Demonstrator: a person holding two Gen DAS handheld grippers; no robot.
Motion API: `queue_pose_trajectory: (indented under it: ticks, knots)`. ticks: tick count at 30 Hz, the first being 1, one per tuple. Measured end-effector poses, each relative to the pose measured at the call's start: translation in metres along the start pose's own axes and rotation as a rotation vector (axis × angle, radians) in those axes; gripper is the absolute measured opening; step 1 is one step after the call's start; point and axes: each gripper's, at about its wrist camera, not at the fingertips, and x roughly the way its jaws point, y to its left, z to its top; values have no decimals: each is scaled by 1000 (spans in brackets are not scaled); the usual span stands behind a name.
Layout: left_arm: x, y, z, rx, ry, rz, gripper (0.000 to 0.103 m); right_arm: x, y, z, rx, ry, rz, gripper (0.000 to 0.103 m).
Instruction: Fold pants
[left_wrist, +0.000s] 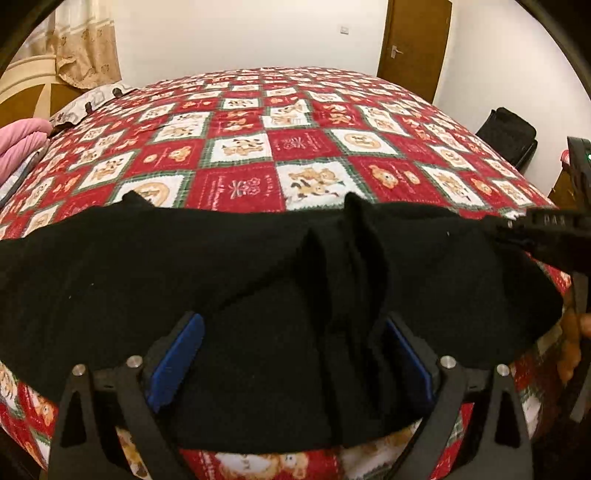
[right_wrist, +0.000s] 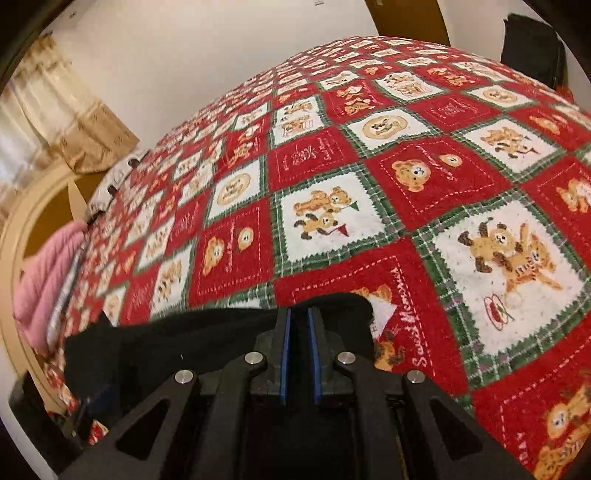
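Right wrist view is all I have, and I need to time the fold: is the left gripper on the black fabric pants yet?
Observer: No. The left gripper is open, its blue pads astride the black fabric pants without pinching them.
Operator: What lies between those pads?
Observer: A bunched ridge of folds running away from the camera.
Operator: How far do the pants spread?
Observer: Across nearly the whole near edge of the red patchwork teddy-bear bedspread. The right gripper is shut on their end at that view's right.
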Motion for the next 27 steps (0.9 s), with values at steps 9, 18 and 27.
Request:
queue_pose_trajectory:
  ticks: [9,18,27]
  knots:
    - [3,3,1,-16,15,-33,99,-49,31,-63,-244,1,-28,12]
    - [-7,8,-14,-2,10,-30,101,-68,80,-70,-401,-101,23,12]
    - [-15,29,-14,-43,37,-21,101,52,152,-58,-379,171,196,12]
